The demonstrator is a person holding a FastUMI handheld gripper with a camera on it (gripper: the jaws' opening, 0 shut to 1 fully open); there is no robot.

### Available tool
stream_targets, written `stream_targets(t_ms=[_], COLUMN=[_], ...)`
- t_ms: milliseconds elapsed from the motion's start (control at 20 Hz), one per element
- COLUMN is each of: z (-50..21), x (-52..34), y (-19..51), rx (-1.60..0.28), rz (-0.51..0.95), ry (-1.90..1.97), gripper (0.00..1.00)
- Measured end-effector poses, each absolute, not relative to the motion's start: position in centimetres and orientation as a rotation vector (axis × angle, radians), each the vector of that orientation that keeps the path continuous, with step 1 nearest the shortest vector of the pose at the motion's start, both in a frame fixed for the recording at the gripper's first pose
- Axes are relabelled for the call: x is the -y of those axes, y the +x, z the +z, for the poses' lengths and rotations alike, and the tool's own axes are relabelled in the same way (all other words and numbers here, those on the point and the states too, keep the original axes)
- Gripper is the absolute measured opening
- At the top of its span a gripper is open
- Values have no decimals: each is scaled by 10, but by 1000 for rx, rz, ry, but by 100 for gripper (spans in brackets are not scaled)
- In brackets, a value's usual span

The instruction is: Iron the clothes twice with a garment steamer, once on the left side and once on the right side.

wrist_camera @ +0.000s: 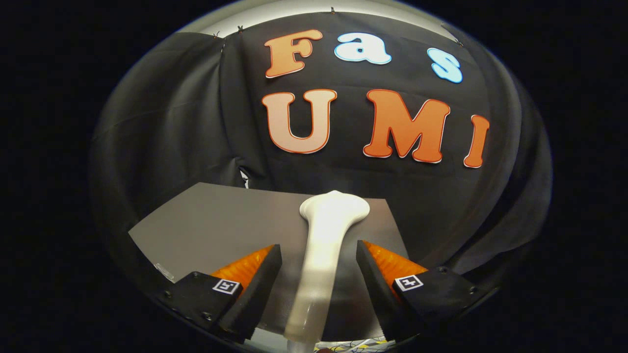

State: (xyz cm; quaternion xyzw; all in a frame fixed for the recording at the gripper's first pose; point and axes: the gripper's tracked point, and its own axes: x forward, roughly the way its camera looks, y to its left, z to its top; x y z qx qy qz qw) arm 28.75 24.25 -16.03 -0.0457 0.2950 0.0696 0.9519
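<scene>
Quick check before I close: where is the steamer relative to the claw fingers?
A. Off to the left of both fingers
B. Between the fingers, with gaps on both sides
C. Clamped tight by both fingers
B: the white steamer runs between the open claw's fingers, table showing either side.

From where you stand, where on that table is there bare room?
The grey table is bare beside the left finger, out to the black cloth. The steamer lies between the open gripper's fingers, untouched; there it is crowded.
</scene>
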Motion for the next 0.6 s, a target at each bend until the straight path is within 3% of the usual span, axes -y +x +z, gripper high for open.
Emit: stream_targets(t_ms=[250, 600], z=[-191, -185], x=[-235, -237], y=[293, 298], rx=[-713, -688], rz=[117, 121], ry=[-55, -14], gripper=[98, 56])
